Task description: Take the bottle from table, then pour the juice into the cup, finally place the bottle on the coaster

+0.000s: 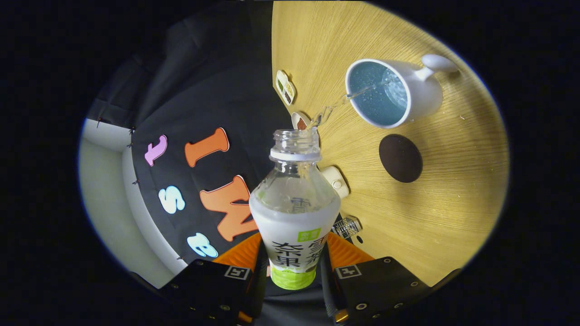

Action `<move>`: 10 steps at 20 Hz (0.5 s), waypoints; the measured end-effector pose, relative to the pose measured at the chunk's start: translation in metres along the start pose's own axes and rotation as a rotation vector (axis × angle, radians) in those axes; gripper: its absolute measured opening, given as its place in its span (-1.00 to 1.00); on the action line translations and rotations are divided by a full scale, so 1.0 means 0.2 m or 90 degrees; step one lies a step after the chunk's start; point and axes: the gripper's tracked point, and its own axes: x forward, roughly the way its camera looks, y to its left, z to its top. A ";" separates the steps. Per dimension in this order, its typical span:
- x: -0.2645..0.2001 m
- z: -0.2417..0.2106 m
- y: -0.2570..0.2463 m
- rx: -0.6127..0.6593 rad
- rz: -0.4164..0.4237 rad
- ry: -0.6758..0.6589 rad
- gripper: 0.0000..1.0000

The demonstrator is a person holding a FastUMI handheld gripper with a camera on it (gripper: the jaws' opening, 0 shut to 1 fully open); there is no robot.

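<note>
Bottle [294,213] is clamped in my gripper [293,267], both fingers pressed against its labelled lower half, one on each side, so the jaws are closed down to the bottle's width. It's uncapped and tipped over sideways toward the table [453,217], neck pointing away from the fingers. From where I'm driving this, the whole scene looks rolled over, with the booth wall on the left and the wooden tabletop on the right.

Going right from the bottle mouth, a thin clear stream [344,100] runs out of the neck and lands inside the cup [394,93], a white mug with a bluish inside and its handle on the far side from the bottle. Liquid is already pooled in there with some bubbles.

Coaster [400,158], dark and round, sits bare on the table just beside the cup, not touching it, right of the bottle's neck.

A few small bits sit along the table edge by the bottle; can't tell what they are.
</note>
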 end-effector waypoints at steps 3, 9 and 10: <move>-0.01 0.01 0.00 0.008 -0.001 0.000 0.07; -0.03 0.02 0.05 0.042 0.013 -0.001 0.07; -0.03 0.03 0.06 0.051 0.016 -0.001 0.07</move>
